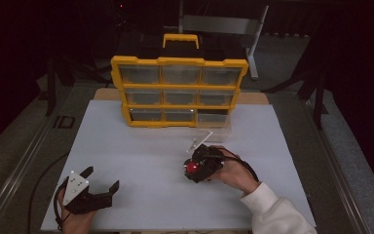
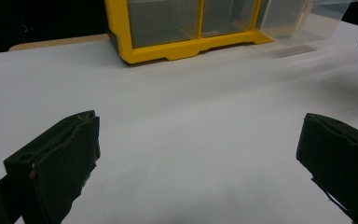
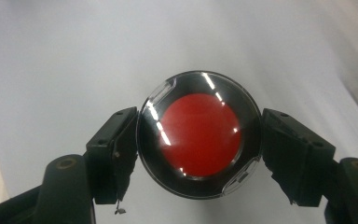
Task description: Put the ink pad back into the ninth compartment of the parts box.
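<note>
On the white table point(image 1: 141, 161), the right gripper point(image 3: 200, 142) has its jaws closed on a round black case with a red centre point(image 3: 199, 134), in front of the yellow drawer organizer point(image 1: 179, 91). Left gripper point(image 1: 100, 183) rests near the front edge with its jaws wide apart and holding nothing. I can read no label or writing anywhere.

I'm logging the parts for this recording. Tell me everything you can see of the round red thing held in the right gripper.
The round red thing is a flat red disc inside a black ring, under a clear, glossy cover that looks like plastic, with two small tabs on its rim and streaks of reflected light. The right gripper clamps it, one black jaw on each side. It faces the gripper's camera, with the white table behind it, in front of the yellow drawer cabinet.
</note>
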Demonstrator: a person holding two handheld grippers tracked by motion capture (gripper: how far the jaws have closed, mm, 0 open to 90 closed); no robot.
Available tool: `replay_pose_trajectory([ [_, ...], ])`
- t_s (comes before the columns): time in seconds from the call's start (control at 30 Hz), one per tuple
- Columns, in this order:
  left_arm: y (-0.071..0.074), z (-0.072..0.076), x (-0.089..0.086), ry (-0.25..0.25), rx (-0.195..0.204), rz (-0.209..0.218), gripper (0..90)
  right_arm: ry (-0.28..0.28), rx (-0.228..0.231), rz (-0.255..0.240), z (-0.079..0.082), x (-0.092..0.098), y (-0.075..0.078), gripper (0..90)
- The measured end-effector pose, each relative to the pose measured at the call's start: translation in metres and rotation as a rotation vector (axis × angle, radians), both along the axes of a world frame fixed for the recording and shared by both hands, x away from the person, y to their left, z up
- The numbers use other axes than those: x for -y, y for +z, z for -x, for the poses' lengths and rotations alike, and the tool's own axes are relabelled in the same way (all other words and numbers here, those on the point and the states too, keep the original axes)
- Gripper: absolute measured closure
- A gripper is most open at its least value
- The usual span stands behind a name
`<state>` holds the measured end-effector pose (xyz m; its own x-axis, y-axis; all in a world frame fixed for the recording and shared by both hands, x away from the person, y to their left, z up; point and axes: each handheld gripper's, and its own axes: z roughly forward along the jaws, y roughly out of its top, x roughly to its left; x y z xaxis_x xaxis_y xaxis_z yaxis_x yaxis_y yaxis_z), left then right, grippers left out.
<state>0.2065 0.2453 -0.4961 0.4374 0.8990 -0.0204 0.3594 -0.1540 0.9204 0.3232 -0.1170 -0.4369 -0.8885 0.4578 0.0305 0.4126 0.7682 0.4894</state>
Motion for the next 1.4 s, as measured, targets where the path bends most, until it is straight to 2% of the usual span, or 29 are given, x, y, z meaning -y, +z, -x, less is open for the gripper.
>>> replay_pose_trajectory([
  [0.43, 0.0, 0.0, 0.0, 0.0, 0.001, 0.0, 0.0, -0.043, -0.003, -0.038, -0.008, 0.002, 0.014, 29.7],
  [1.4, 0.0, 0.0, 0.0, -0.001, -0.002, 0.003, 0.0, -0.131, 0.013, -0.068, -0.033, 0.009, 0.039, 29.7],
])
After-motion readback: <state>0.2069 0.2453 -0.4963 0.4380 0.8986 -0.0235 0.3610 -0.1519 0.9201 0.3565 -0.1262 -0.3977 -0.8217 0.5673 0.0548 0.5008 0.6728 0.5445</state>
